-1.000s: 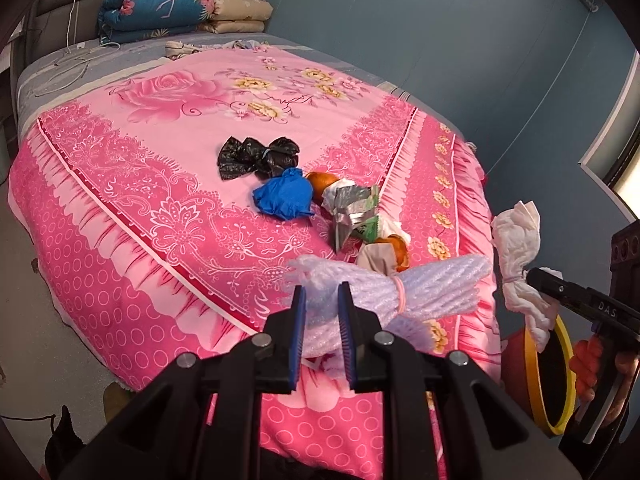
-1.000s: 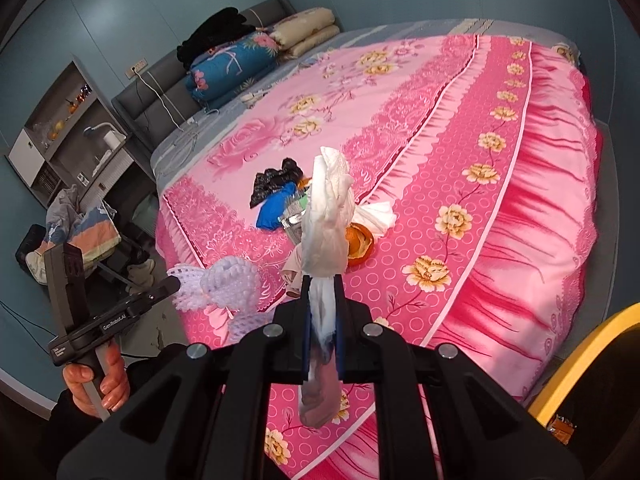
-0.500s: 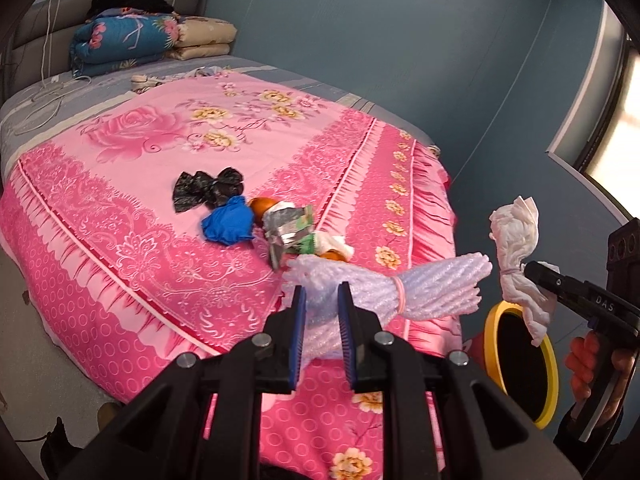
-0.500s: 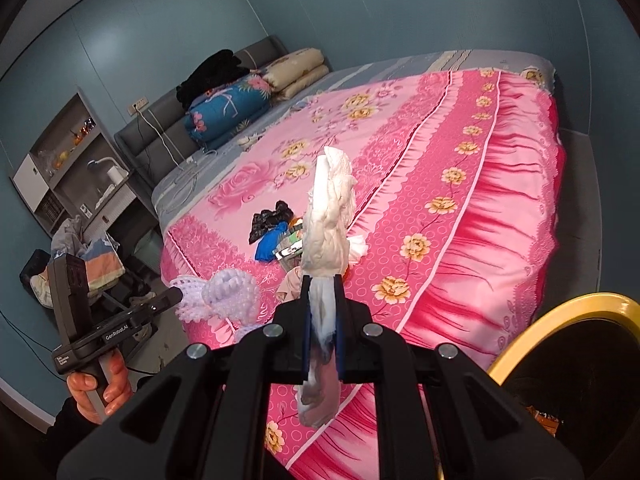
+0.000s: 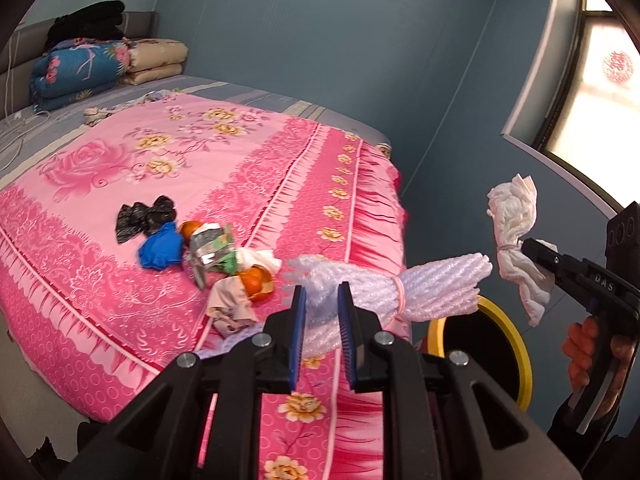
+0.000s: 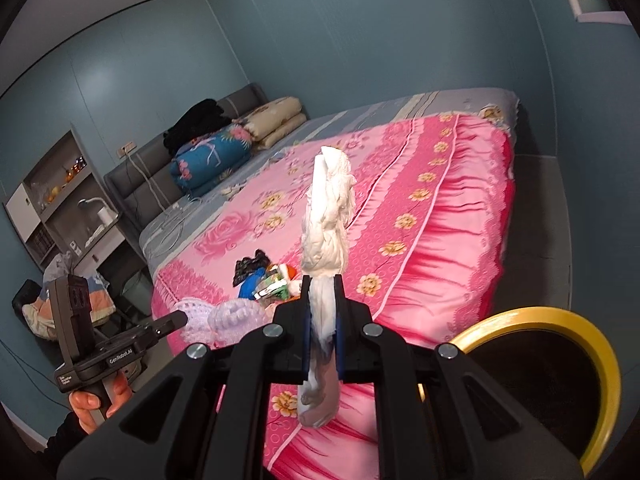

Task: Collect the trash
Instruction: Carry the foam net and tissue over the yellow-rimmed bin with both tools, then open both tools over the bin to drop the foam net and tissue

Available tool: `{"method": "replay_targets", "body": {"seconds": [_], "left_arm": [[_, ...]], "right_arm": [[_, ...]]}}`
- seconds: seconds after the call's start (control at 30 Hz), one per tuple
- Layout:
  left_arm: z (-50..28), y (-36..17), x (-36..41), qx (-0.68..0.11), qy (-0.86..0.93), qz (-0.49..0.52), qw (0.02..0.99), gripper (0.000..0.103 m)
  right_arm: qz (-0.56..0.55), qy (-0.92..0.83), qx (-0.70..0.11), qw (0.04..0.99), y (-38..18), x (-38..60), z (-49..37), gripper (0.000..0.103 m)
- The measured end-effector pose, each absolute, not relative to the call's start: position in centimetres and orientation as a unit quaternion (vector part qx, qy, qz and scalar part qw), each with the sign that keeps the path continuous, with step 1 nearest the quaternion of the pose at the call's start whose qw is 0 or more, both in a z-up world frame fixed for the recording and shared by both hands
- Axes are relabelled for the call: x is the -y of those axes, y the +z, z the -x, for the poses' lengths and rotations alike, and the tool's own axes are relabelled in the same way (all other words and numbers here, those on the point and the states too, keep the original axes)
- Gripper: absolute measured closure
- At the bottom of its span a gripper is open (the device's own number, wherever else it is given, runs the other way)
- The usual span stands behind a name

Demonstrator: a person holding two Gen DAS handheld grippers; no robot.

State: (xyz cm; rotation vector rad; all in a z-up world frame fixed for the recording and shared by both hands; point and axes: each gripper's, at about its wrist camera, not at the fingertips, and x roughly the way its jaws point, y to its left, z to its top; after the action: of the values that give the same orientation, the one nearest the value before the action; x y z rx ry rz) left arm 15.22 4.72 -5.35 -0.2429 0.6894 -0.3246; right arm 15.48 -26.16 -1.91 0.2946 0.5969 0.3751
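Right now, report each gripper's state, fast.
Left gripper: shut on the white foam netting bundle.
Right gripper: shut on the white tissue wad.

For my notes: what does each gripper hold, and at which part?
Left gripper: white foam netting bundle, near one end. Right gripper: white tissue wad, gripped below its banded waist.

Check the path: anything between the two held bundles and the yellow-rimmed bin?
Nothing visible. The foam bundle in the left gripper and tissue bundle in the right gripper hang in open air near the bin, whose mouth looks unobstructed.
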Motion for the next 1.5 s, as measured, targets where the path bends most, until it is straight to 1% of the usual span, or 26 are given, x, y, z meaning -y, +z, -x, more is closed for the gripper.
{"method": "replay_targets", "body": {"seconds": [0.3, 0.63, 0.83, 1.33, 1.5], "left_arm": [[-14.9, -4.5, 0.3, -0.334, -0.205, 0.094, 0.915, 0.088], [-15.0, -5.2, 7.0, -0.345, -0.258, 0.051, 0.901, 0.088], [-15.0, -6.3, 10.4, -0.360, -0.285, 0.034, 0.888, 0.088], [-15.2, -10.4, 17.1, -0.412, -0.343, -0.033, 0.844, 0.088], [-15.1, -10.7, 18.3, -0.415, -0.358, -0.034, 0.836, 0.085]], "right_arm": [[-0.146, 0.118, -0.252, 0.949, 0.4, 30.4, -12.3, 0.094], [-0.154, 0.060, -0.264, 0.950, 0.0, 33.3, -12.5, 0.094], [-0.173, 0.041, -0.273, 0.945, -1.0, 35.8, -12.6, 0.094], [-0.213, 0.008, -0.337, 0.917, -5.2, 39.5, -13.2, 0.094], [-0.234, -0.010, -0.354, 0.905, -7.0, 40.4, -12.7, 0.093]]}}
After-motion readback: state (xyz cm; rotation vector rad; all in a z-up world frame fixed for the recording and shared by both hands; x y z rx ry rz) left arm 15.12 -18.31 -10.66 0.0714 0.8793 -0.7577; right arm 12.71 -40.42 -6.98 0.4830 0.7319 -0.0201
